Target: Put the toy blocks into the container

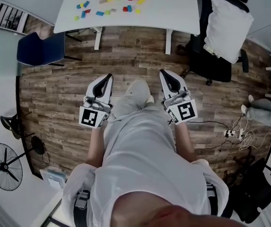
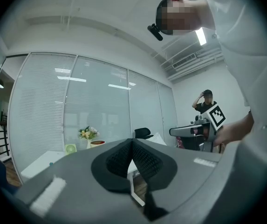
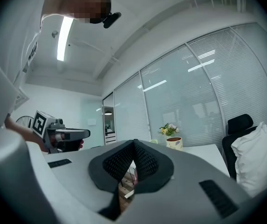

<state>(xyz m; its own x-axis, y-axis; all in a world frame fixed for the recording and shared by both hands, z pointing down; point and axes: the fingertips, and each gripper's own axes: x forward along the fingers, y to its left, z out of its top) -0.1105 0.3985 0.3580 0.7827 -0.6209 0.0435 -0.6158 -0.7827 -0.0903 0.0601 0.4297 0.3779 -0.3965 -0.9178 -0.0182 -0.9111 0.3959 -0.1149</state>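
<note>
The left gripper (image 1: 108, 77) and the right gripper (image 1: 164, 73) were both clenched, with nothing between the jaws. The toy blocks (image 1: 126, 8) lay scattered on the white table (image 1: 173, 11), well apart from both grippers.

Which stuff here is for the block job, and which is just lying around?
For the job: small colourful toy blocks on the white table; left gripper; right gripper.
Lying about: blue chair; black office chair with white pillow; black floor fan.
</note>
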